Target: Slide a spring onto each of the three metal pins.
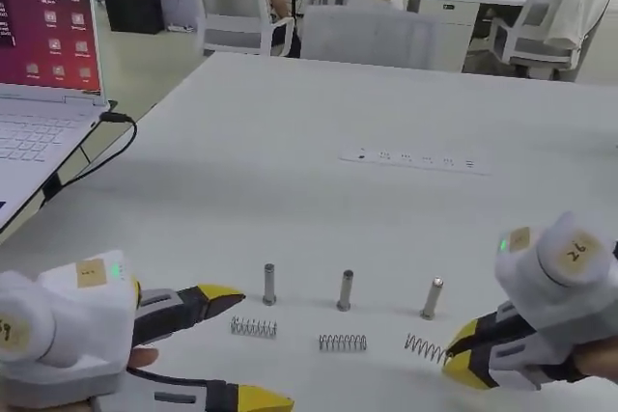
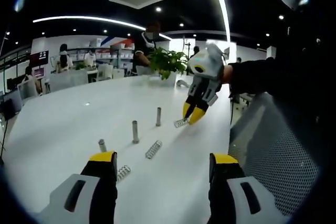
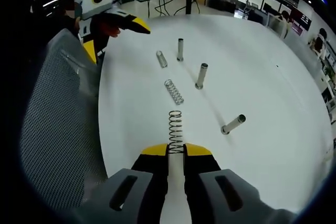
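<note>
Matte wht tbl (image 1: pixel 290 142), wire-coil spring (image 3: pixel 175 127) clamped.

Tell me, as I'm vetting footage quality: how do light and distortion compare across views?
Head view: soft, even light, faint shadows beside the pins, lines straight. Left gripper view: fisheye bows the table; ceiling light strip glares. Right gripper view: spring in the right gripper is sharp; edges warp.
</note>
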`<state>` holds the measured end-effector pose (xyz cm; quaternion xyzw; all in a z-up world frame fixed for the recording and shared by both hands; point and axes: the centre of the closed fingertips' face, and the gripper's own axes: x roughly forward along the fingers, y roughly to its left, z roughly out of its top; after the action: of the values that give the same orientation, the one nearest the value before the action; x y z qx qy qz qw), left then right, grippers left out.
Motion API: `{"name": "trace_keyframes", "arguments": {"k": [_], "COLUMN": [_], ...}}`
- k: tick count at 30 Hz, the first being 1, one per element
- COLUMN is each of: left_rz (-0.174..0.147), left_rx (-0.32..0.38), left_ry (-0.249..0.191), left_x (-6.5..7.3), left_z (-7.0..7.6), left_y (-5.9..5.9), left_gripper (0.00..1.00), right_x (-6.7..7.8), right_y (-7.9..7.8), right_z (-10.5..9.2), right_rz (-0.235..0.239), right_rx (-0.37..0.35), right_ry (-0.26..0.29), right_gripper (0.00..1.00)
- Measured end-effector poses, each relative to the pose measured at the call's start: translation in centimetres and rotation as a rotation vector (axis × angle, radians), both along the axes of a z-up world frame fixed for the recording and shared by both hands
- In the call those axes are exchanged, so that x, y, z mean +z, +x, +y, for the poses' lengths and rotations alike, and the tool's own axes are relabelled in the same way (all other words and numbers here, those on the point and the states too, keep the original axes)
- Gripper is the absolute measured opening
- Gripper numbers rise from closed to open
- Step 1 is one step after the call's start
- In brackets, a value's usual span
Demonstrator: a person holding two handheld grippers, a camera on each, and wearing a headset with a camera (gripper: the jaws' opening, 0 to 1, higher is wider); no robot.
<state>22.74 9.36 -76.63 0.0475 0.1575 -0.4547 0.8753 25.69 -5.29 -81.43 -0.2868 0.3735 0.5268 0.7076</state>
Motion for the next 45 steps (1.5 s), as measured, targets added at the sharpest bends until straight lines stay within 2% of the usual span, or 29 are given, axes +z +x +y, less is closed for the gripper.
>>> {"name": "trace_keyframes", "arguments": {"k": [12,24,36,45], "left_rz": [0.003,-0.027,-0.042,-0.064], "left_rx": [-0.065,-0.119,-0.174,-0.23], "left_ry": [-0.005,-0.004,0.021,0.057], "left_x": [0.1,0.6,0.7,0.6], "left_z": [-1.4,-2.6,-3.6,-4.4], "left_y": [0.0,-0.1,-0.7,-0.8], "left_gripper": [0.59,0.52,0.43,0.36], "right_x": [1.5,3.1,3.8,3.9], "right_y": [-1.2,-2.4,-3.3,-3.7], "right_z": [2.0,3.9,5.4,6.5], "right_rz": [-0.01,-0.035,-0.05,-0.061], "right_rx": [0.071,0.151,0.225,0.279], "right_ry": [0.015,0.033,0.038,0.03], "right_gripper": [0.08,0.08,0.08,0.08]}}
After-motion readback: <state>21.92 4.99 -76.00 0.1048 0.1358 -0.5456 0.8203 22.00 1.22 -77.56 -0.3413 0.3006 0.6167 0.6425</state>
